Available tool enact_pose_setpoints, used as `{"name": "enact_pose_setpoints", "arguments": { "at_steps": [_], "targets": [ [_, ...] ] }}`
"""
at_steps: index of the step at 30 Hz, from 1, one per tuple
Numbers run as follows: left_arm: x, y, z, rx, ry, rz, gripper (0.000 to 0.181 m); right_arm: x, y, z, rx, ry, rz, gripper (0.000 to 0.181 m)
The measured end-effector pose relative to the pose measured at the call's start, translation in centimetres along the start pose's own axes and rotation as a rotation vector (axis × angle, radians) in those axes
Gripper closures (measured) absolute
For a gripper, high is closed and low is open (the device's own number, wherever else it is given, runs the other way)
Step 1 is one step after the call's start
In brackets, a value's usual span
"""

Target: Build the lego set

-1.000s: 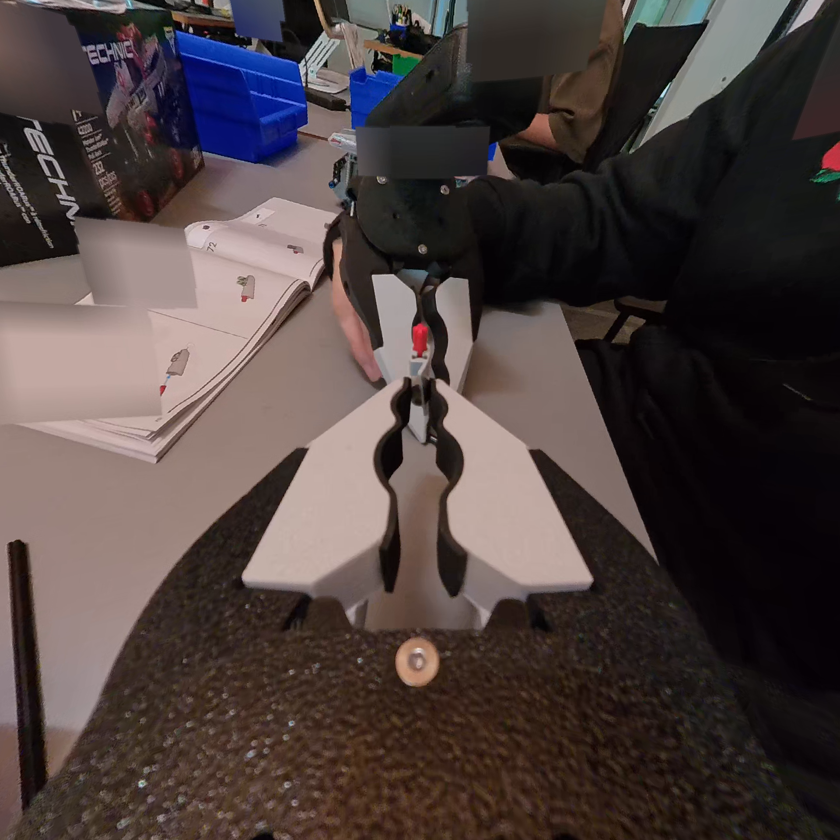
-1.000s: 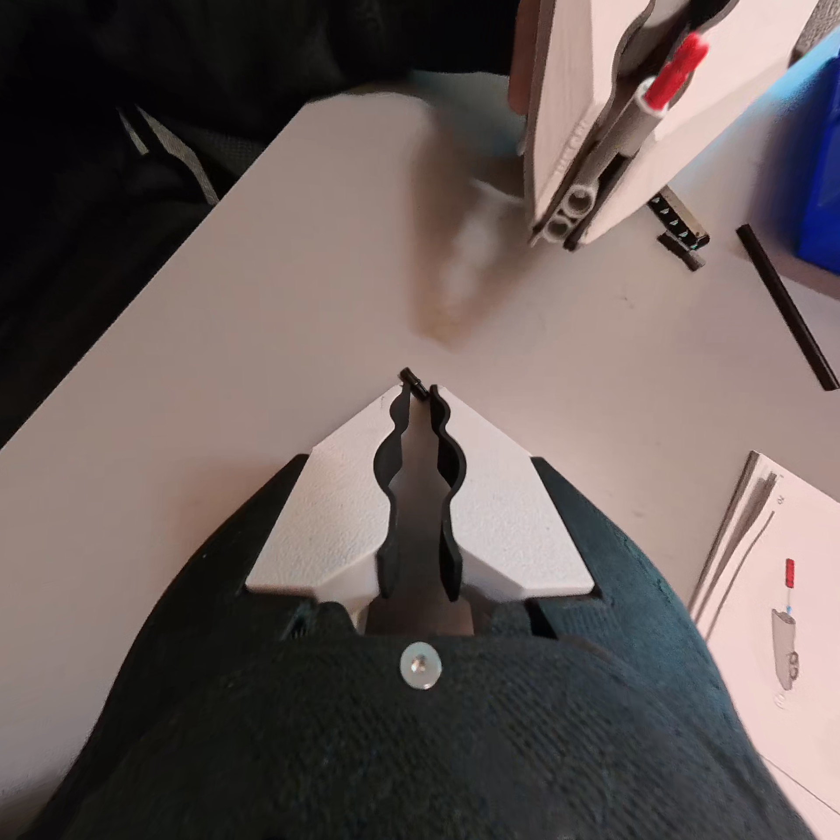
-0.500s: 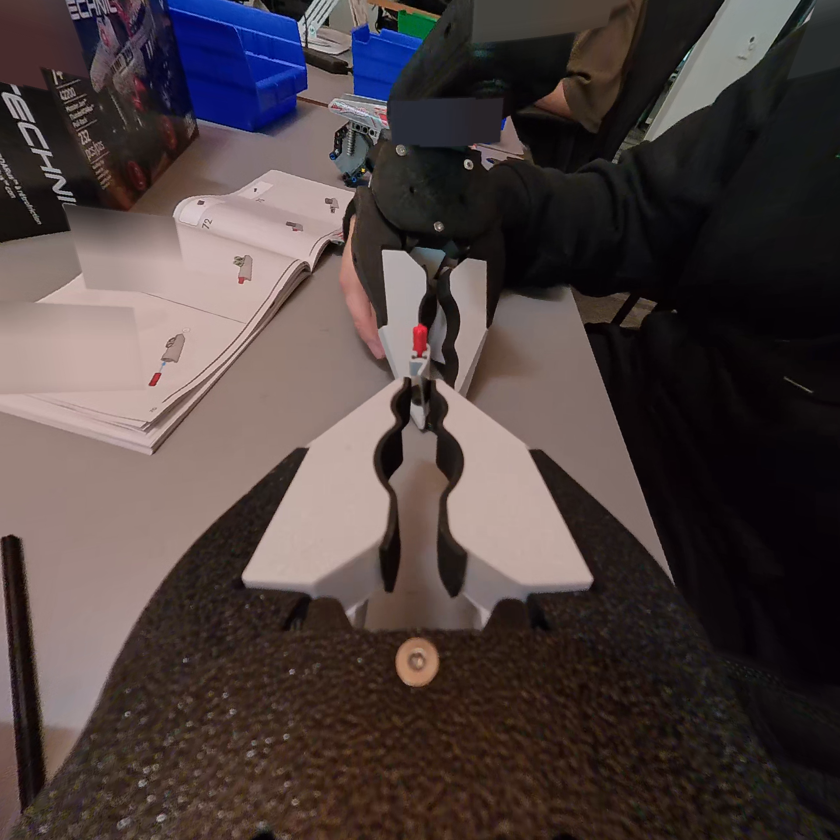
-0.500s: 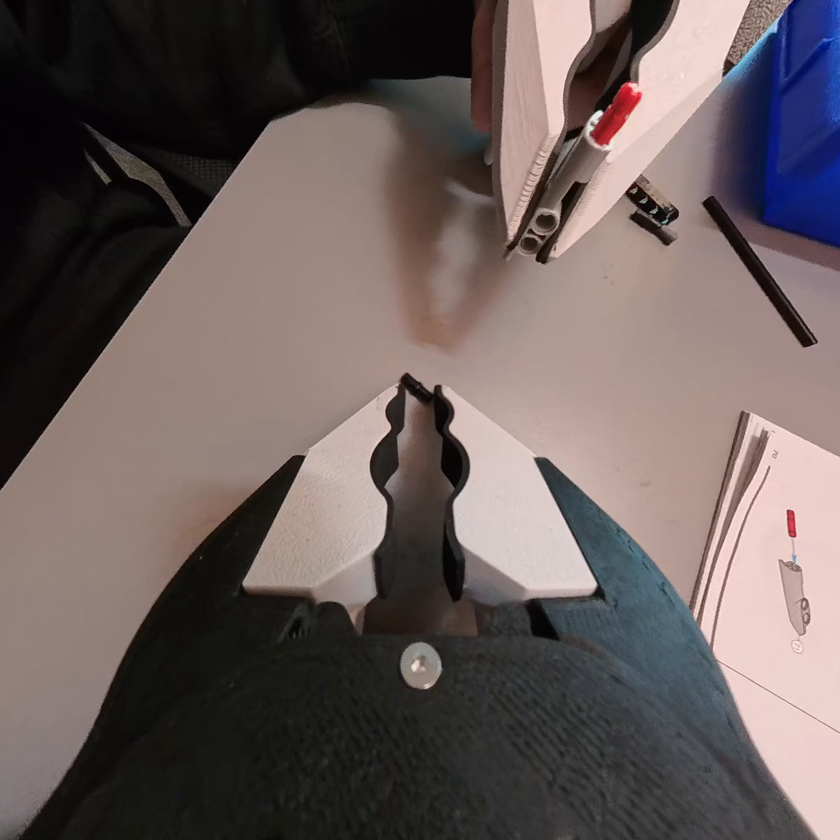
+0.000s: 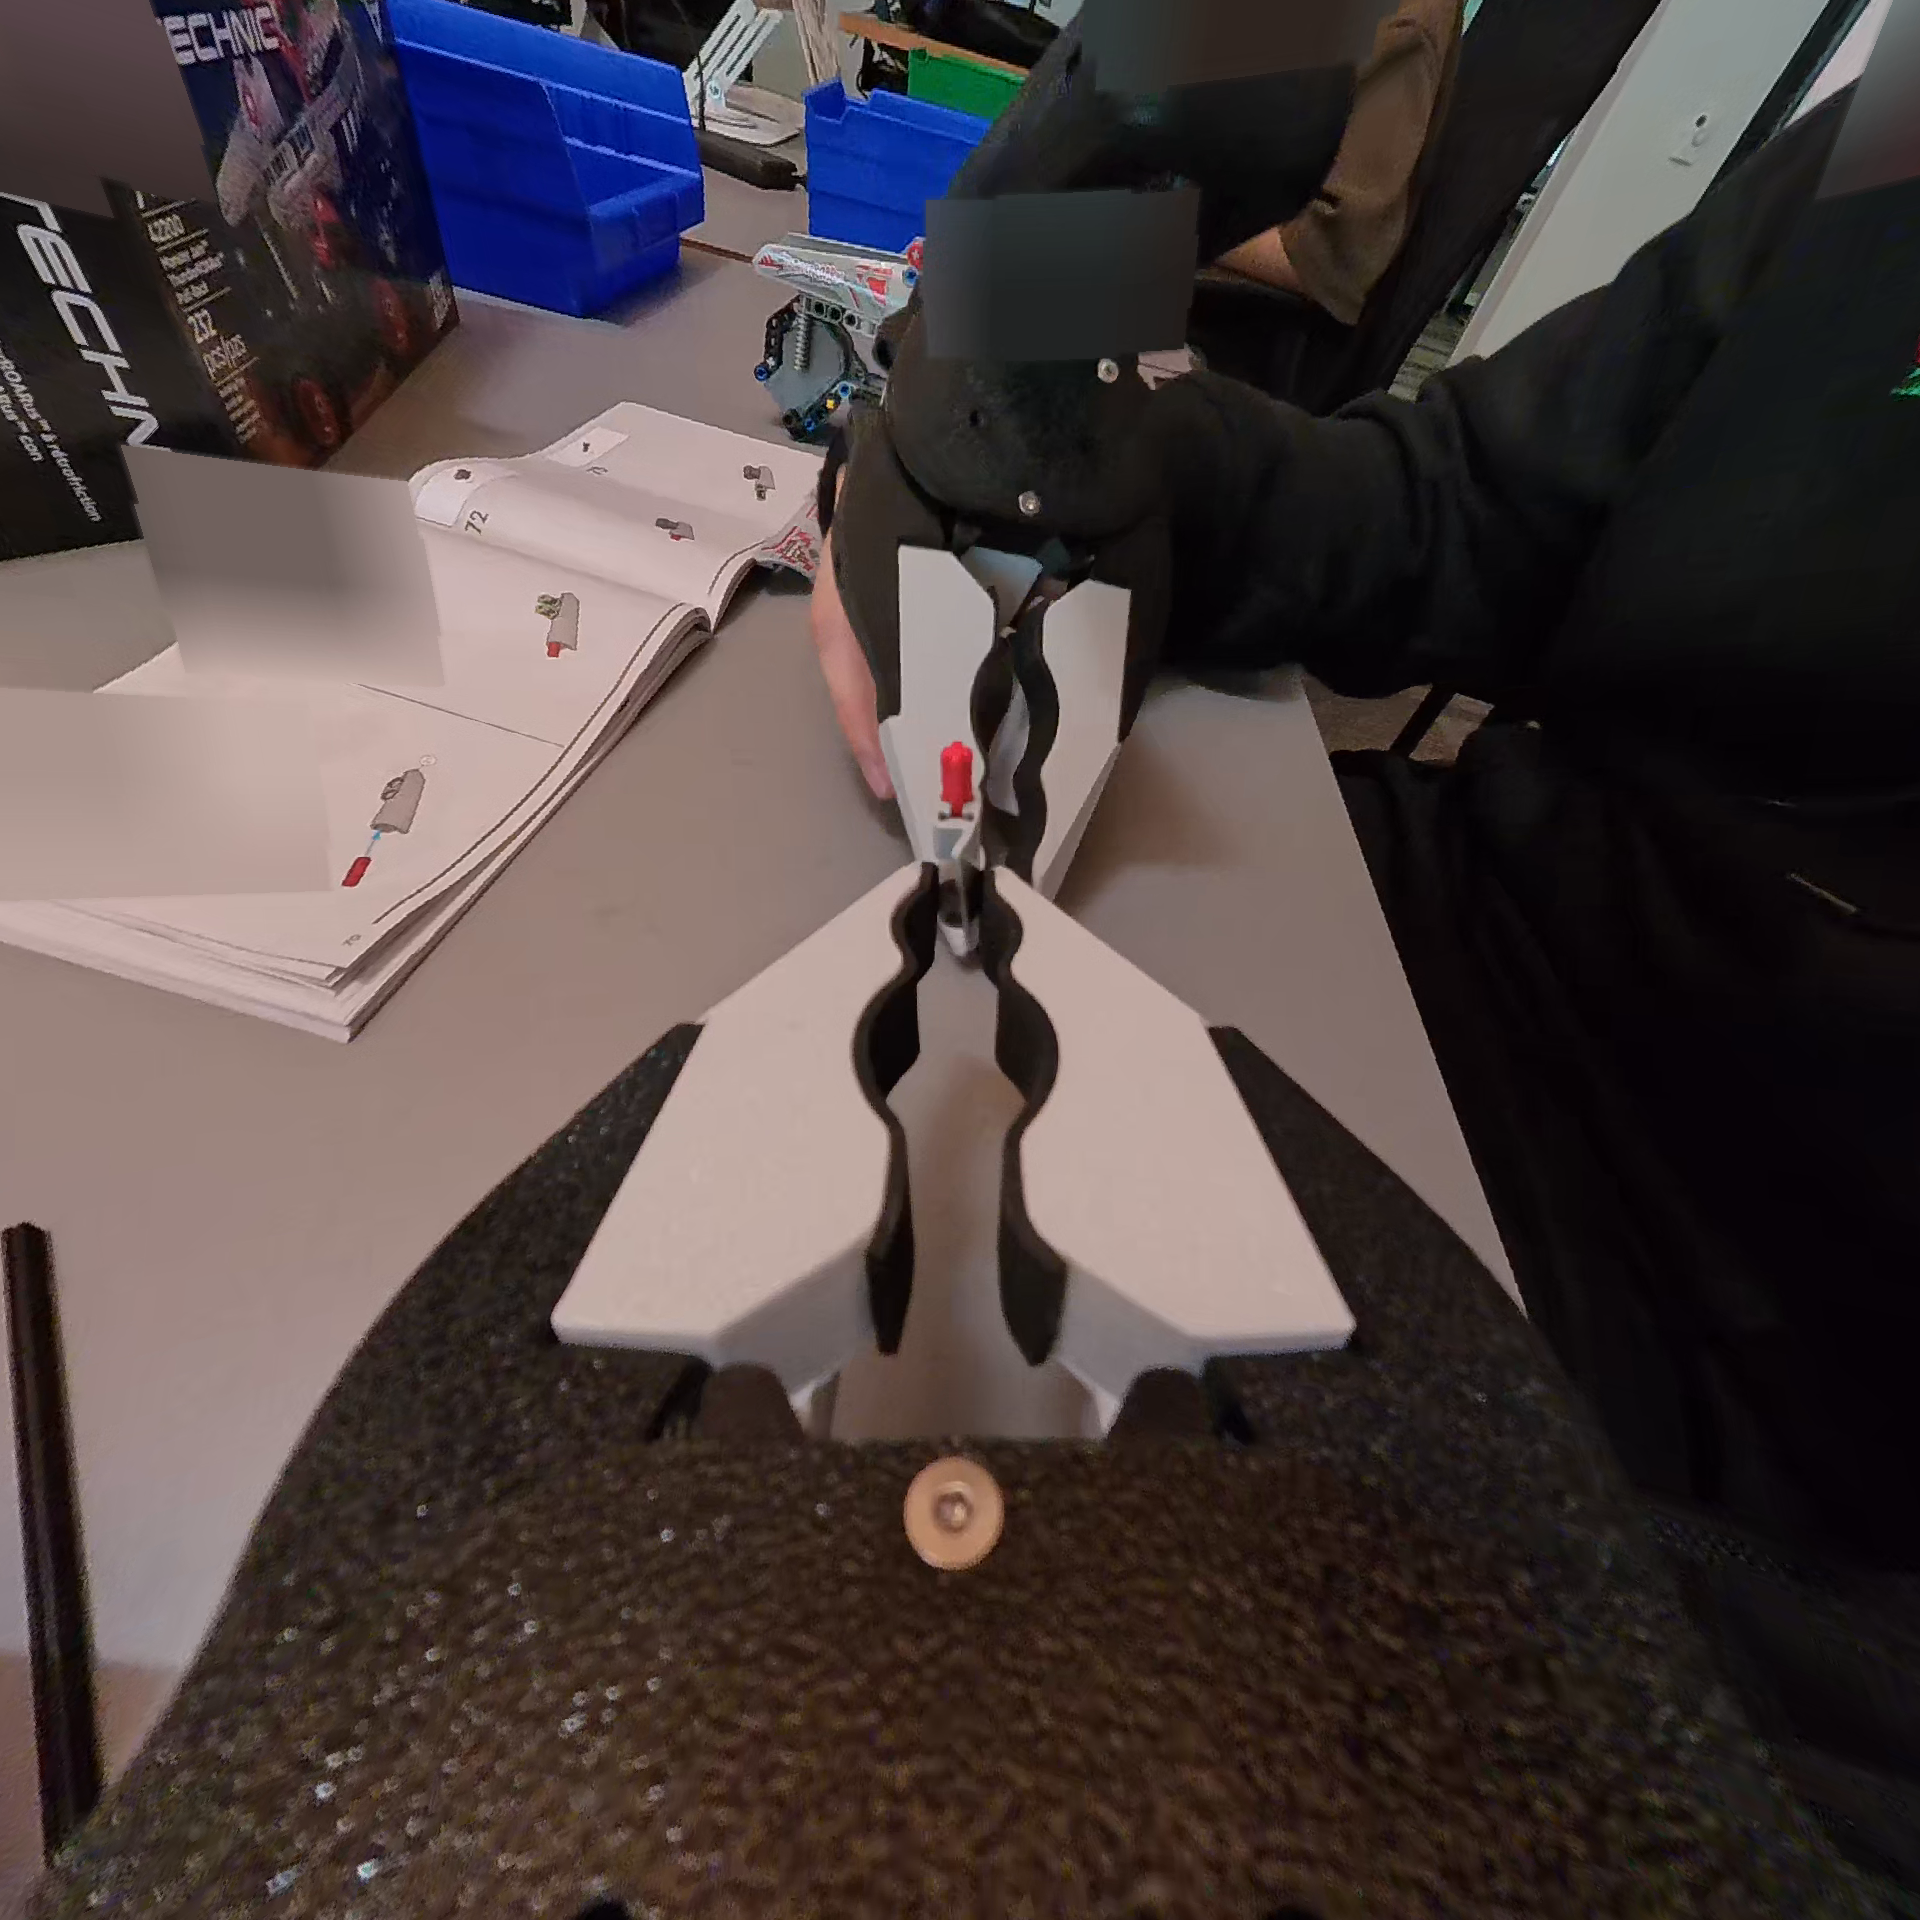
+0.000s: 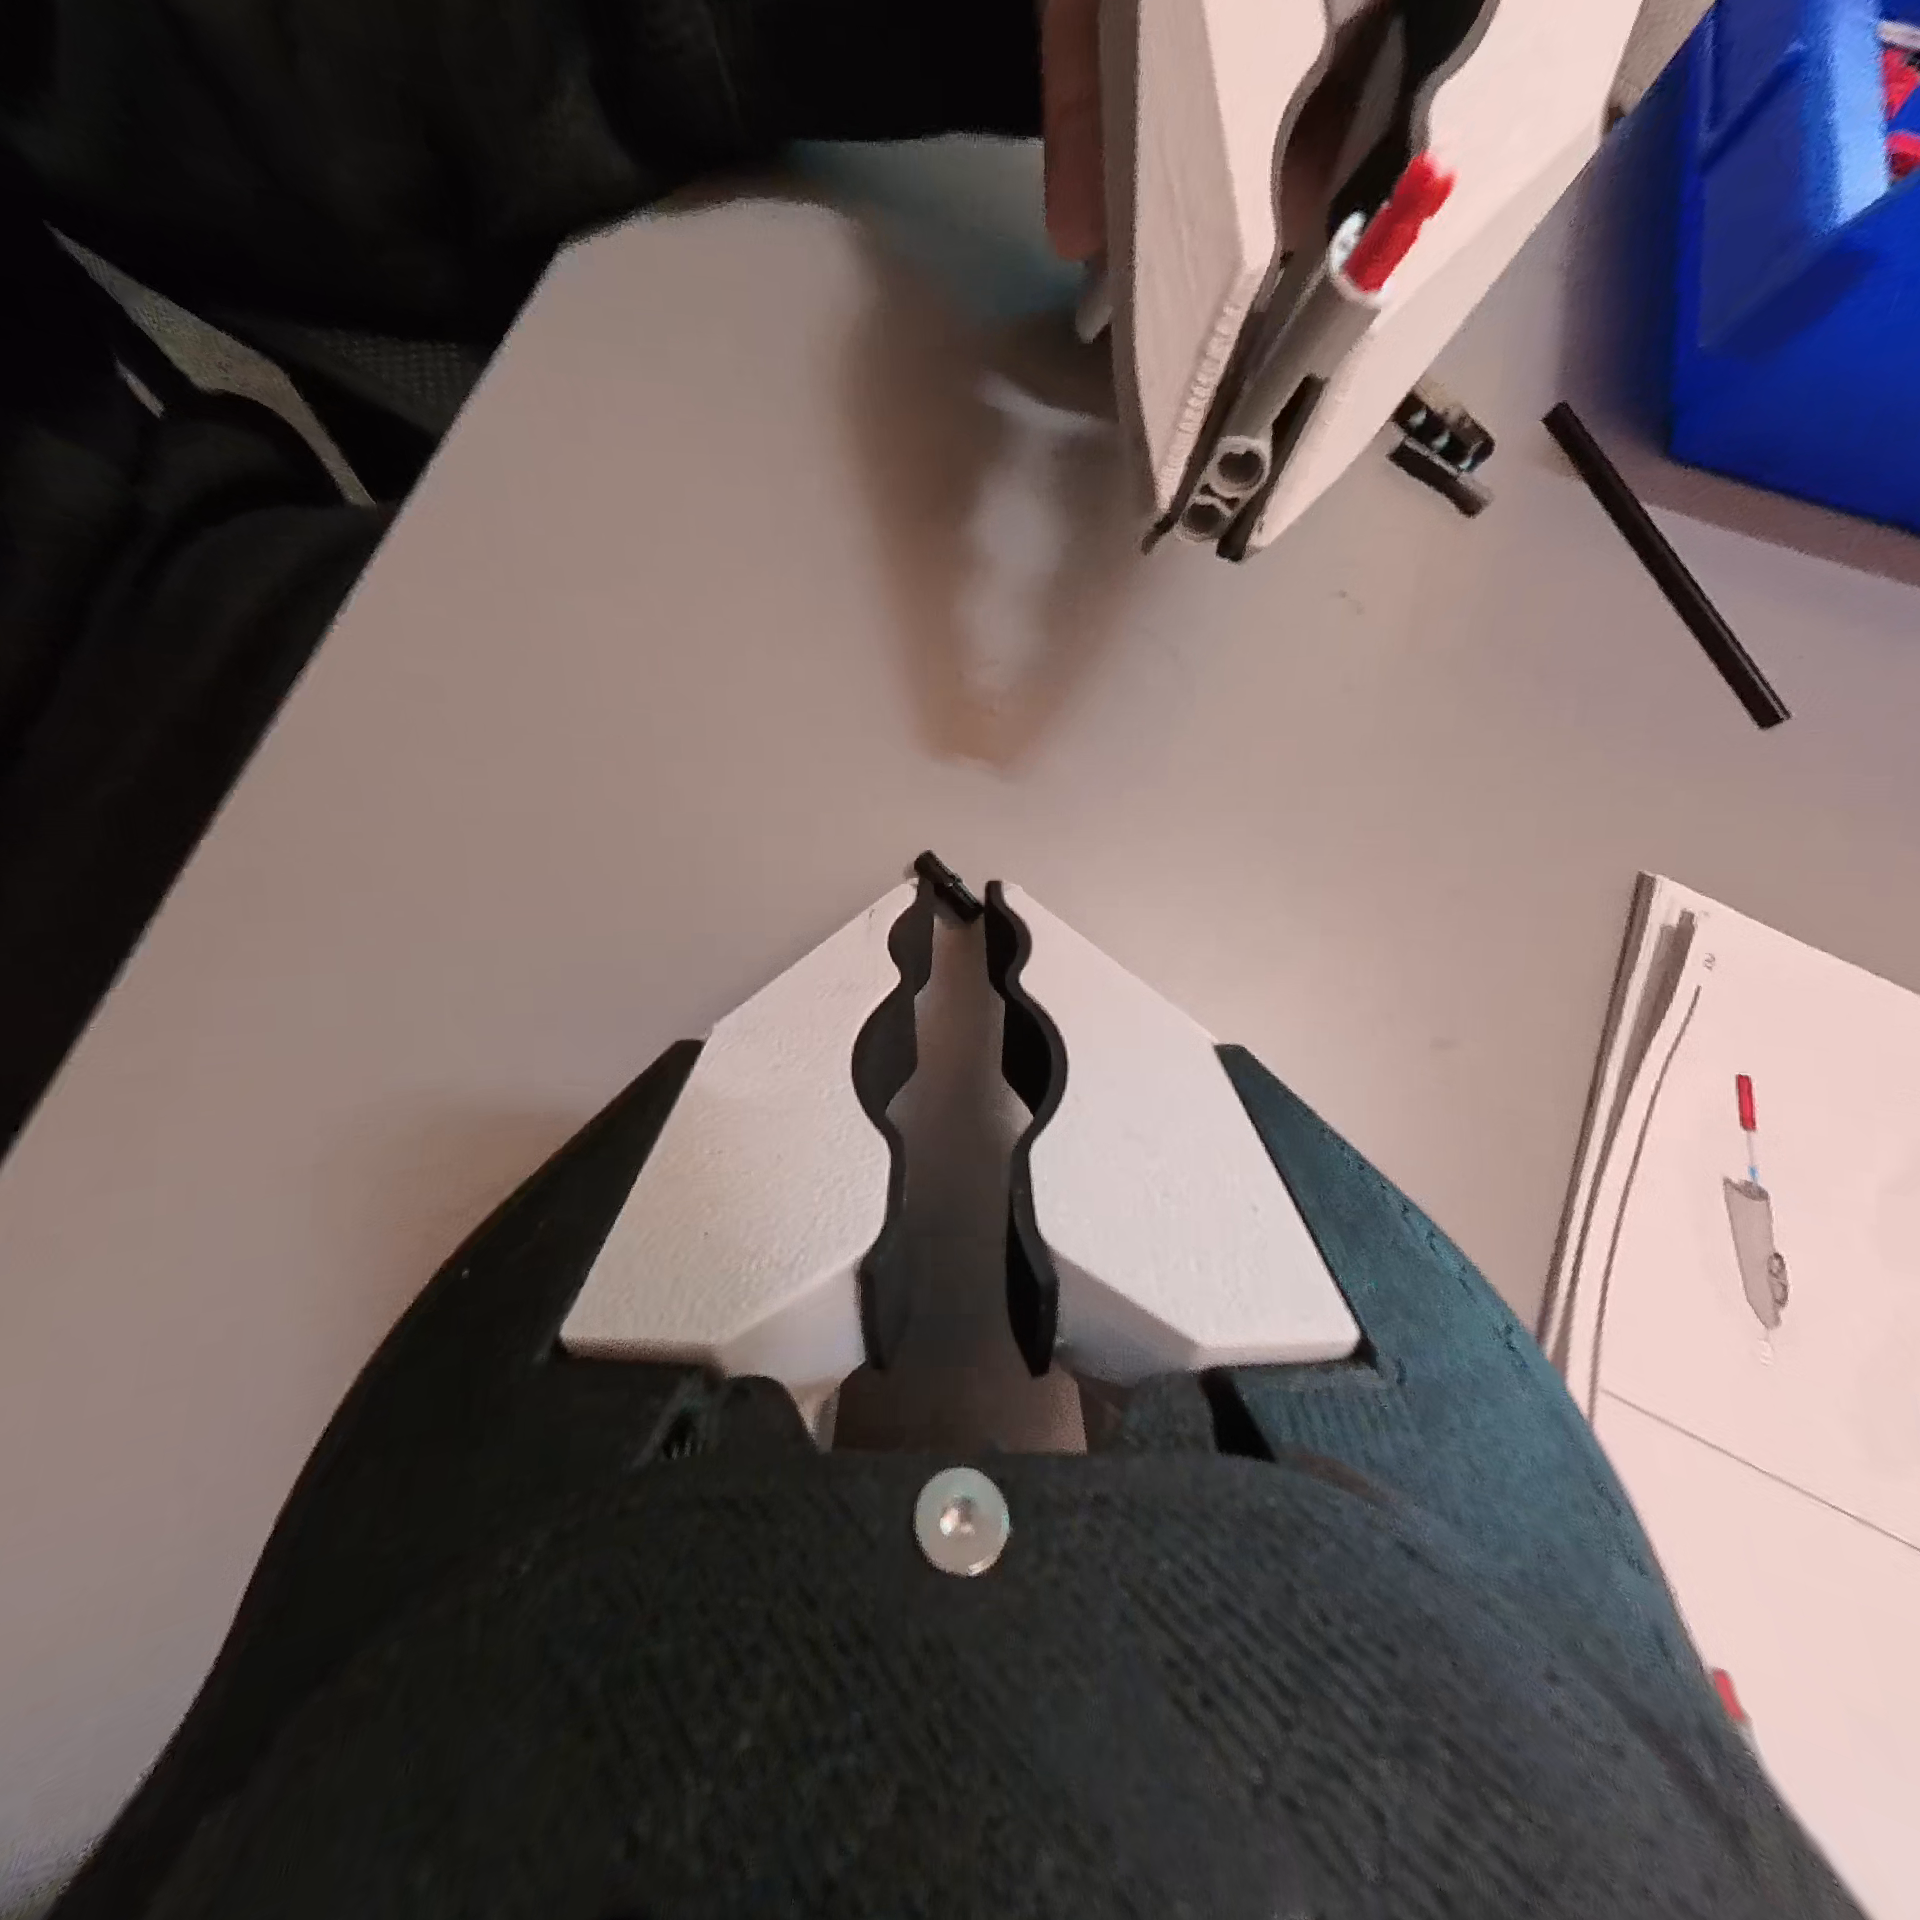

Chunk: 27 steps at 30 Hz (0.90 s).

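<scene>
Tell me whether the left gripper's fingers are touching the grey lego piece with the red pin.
Touching. The right wrist view shows the left gripper clamped on the grey lego piece from both sides, no gap.

Even, soft indoor light; wide-angle bending toward every edge; motion blur smears the shadow on the table (image 6: 727, 623) at 12 o'clock

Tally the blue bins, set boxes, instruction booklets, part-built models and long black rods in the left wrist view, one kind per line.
Blue bins: 2
Set box: 1
Instruction booklet, lying open: 1
Part-built model: 1
Long black rod: 1
Total: 6
</scene>
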<state>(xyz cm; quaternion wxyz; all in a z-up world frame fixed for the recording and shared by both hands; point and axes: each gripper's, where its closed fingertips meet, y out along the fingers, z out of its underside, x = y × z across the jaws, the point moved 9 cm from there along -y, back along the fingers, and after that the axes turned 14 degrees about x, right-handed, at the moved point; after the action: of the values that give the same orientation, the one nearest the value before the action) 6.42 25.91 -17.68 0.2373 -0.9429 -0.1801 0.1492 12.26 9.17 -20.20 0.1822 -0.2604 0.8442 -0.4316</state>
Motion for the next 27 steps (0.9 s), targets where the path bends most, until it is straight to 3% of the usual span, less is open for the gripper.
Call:
{"name": "enact_pose_setpoints", "arguments": {
  "at_steps": [3, 12, 16, 27],
  "targets": [
    [0.01, -0.01, -0.01, -0.002, -0.002, 0.002, 0.177, -0.11, -0.52, -0.18, -0.086, 0.013, -0.002, 0.172],
    [-0.14, 0.03, 0.0, 0.002, 0.013, 0.009, 0.177, -0.15, -0.22, 0.49, -0.005, -0.161, -0.214, 0.169],
    [-0.14, 0.04, 0.0, 0.002, 0.012, 0.012, 0.177, -0.19, 0.14, 0.73, -0.019, -0.169, -0.214, 0.177],
    [-0.12, 0.28, 0.01, 0.025, 0.013, 0.009, 0.177, 0.3, 0.2, 0.69, -0.028, -0.088, -0.148, 0.177]
  ]
}}
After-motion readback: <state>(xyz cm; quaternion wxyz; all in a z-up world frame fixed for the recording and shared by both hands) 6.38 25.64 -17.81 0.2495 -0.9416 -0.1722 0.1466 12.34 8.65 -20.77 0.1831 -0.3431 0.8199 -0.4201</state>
